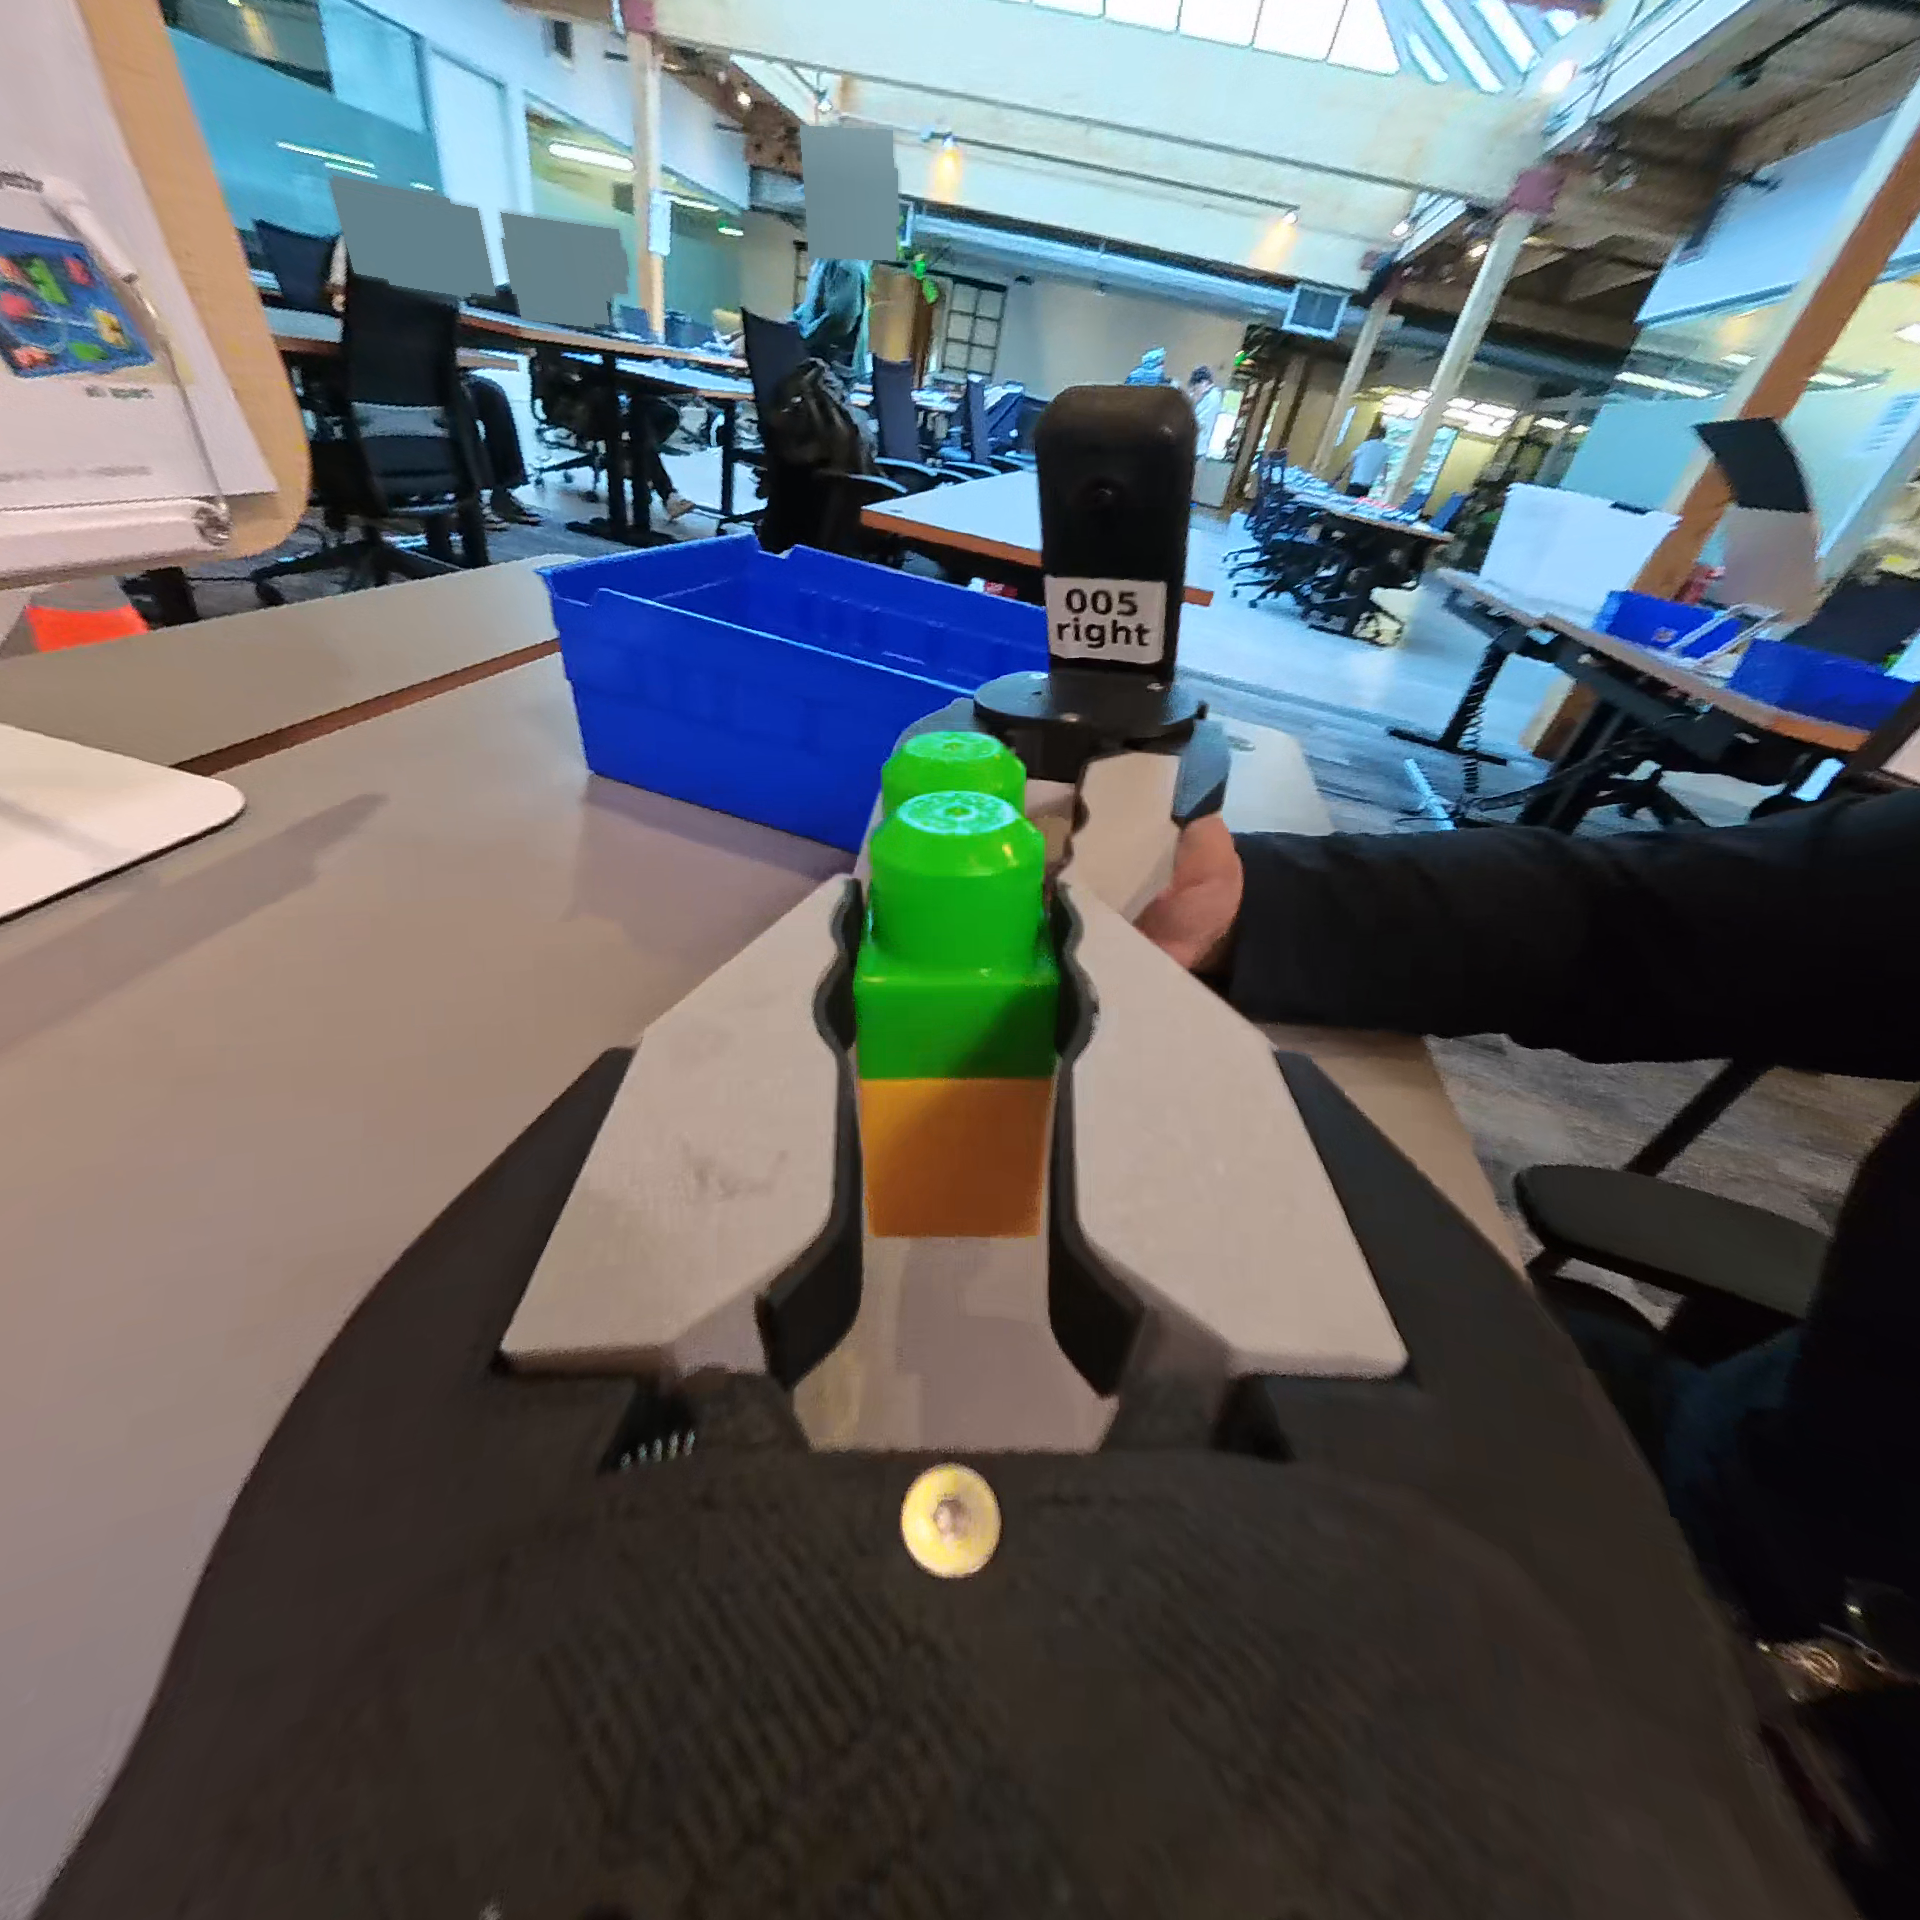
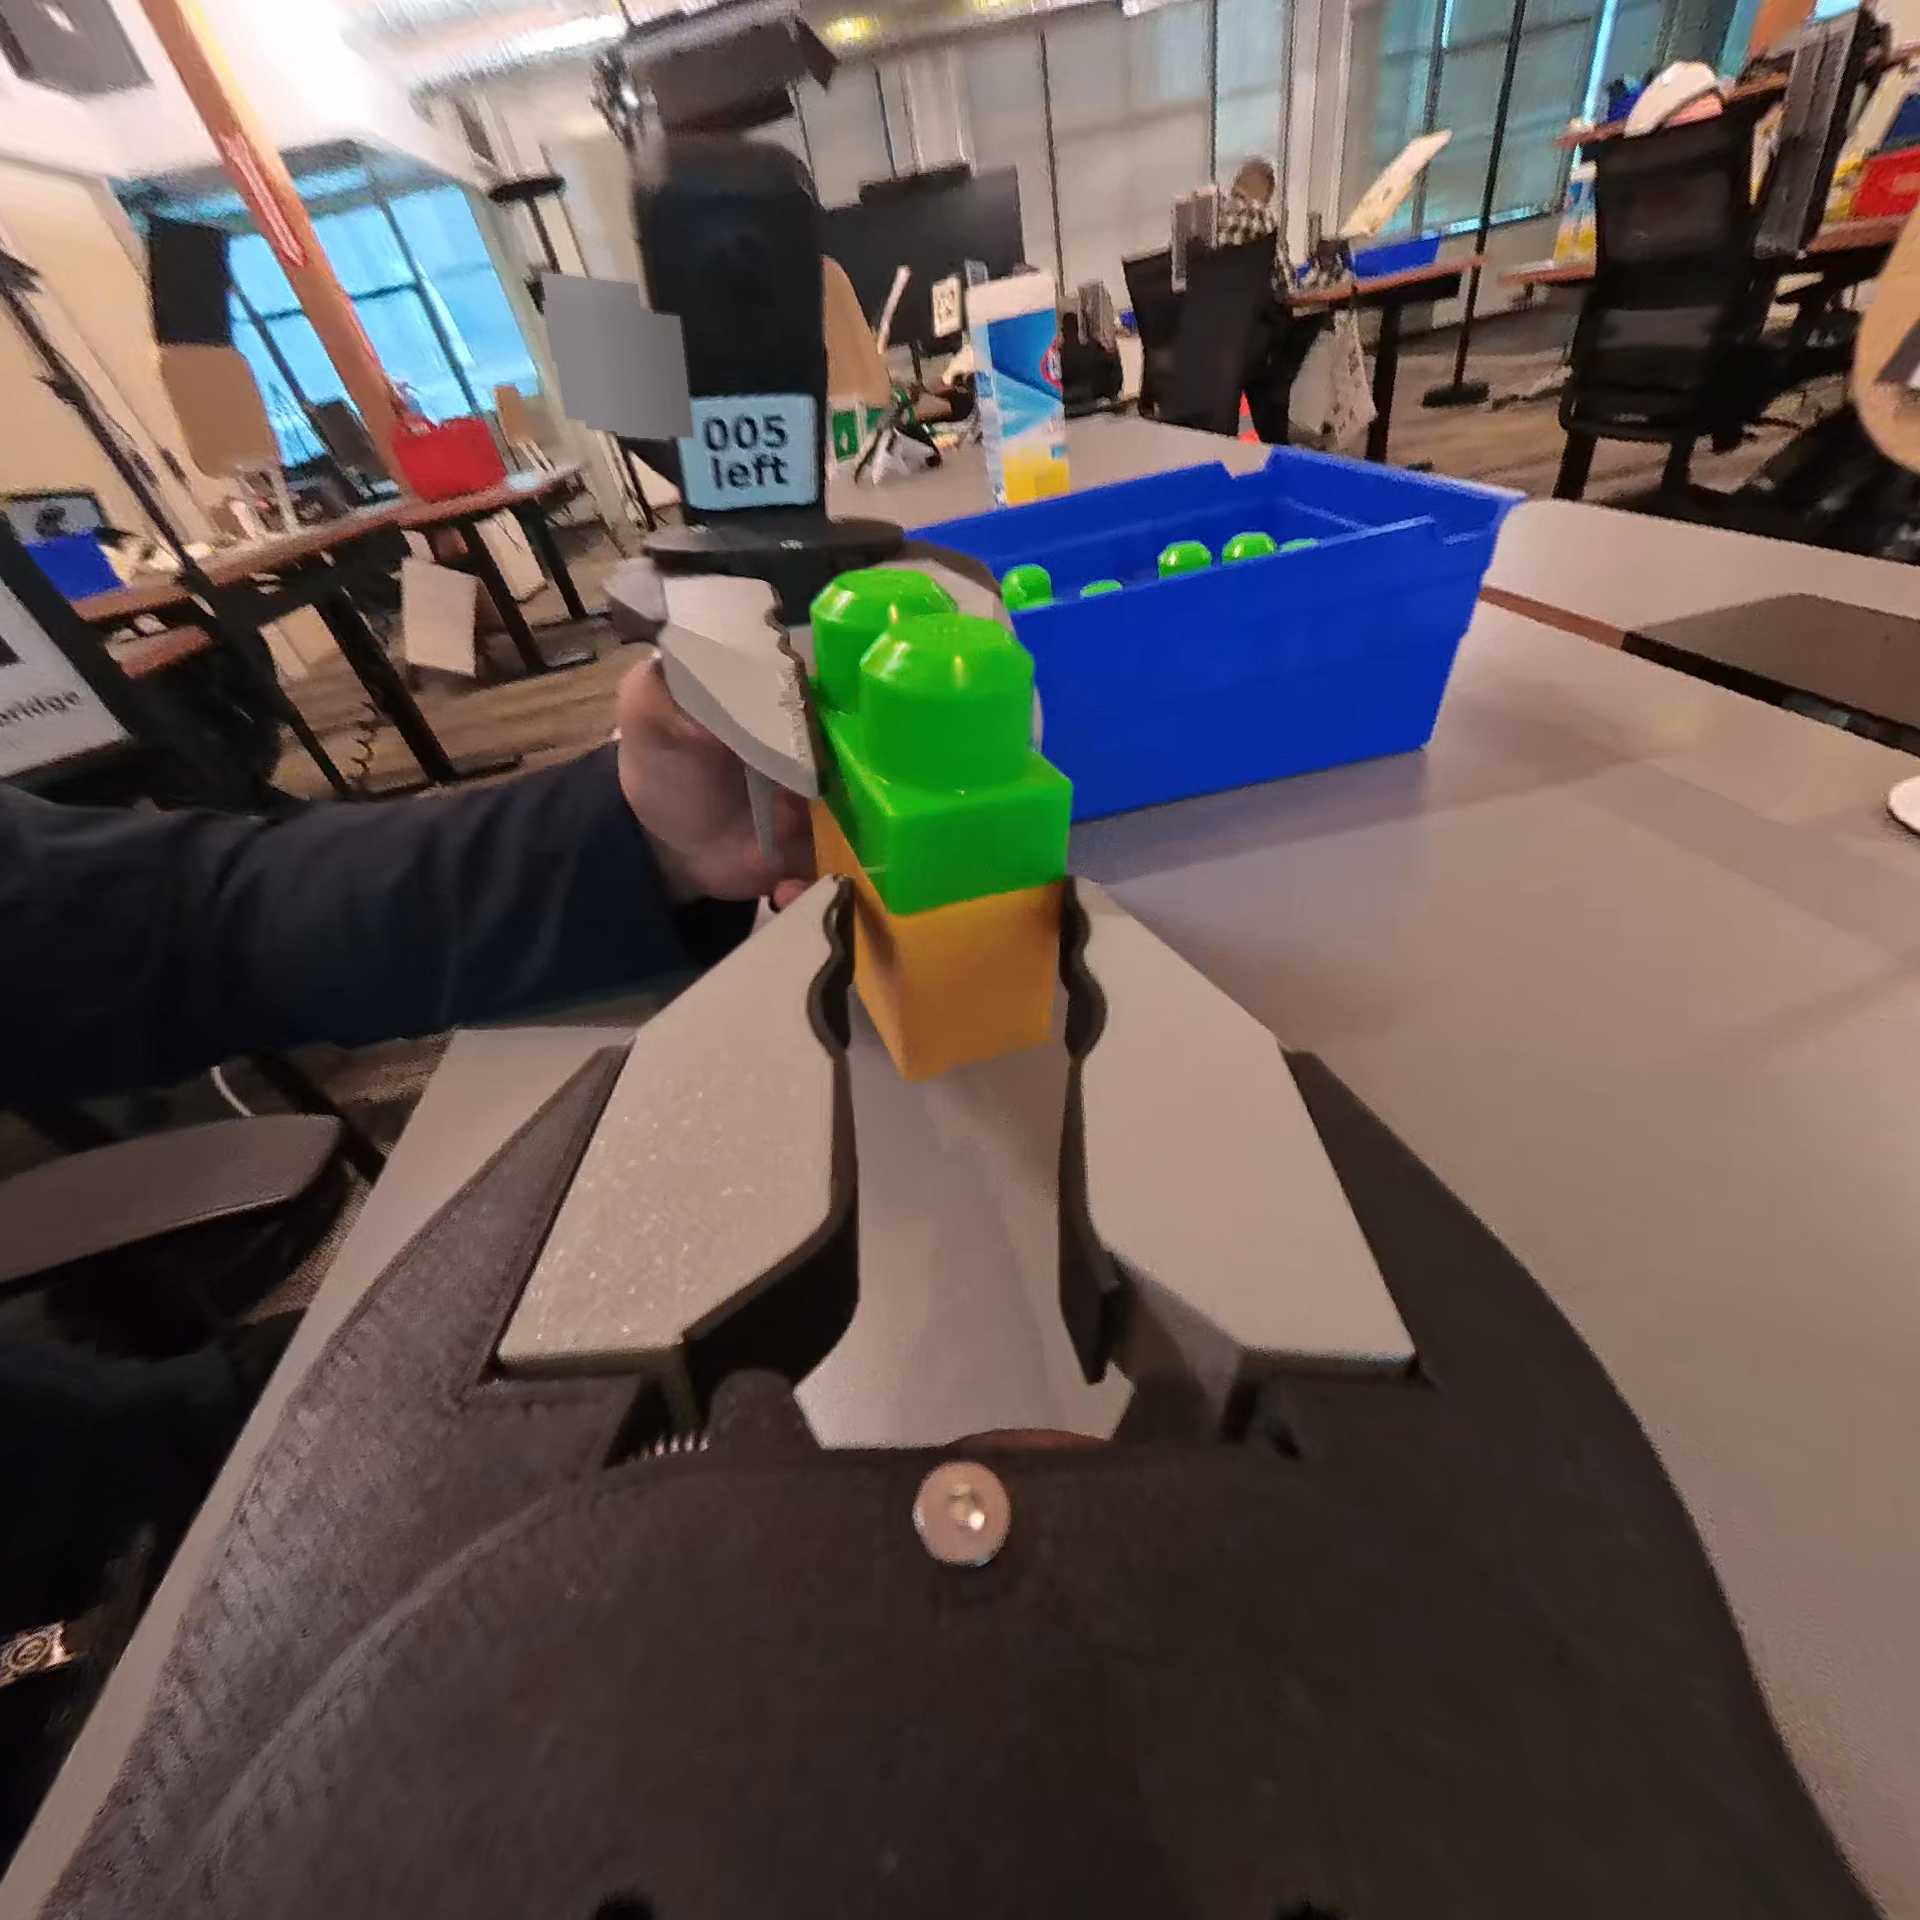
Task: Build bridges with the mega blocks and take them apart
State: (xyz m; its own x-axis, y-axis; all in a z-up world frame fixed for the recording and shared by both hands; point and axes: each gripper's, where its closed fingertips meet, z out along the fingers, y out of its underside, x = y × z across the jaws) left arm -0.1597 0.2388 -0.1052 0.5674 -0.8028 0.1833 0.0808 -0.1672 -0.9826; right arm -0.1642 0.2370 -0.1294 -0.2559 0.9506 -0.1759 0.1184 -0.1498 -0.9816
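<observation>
Above the desk (image 2: 1455, 935), in front of the blue bin (image 2: 1247, 686), the left hand-held gripper (image 1: 956, 935) pinches the green block (image 1: 951, 997); the right hand-held gripper (image 2: 951, 935) pinches the orange block (image 2: 956, 977) under it.

R gripper (image 2: 956, 966) clamps orange block (image 2: 961, 987), green block (image 2: 940, 800) atop

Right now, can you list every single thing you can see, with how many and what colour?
Green block: one, bright green, two studs, stacked on the orange block, held above the table.
Orange block: one, orange-yellow, under the green block.
Bin: one, blue, on the table behind the blocks.
Loose blocks: several green studs showing inside the bin; count unclear.
Wipes canister: one, white and blue, behind the bin.
Table: one, grey.
Office chairs, desks: many, dark, background.
Left gripper: clamps the green block.
Right gripper: closed on the orange block.
Hands: two, dark sleeves.
</observation>
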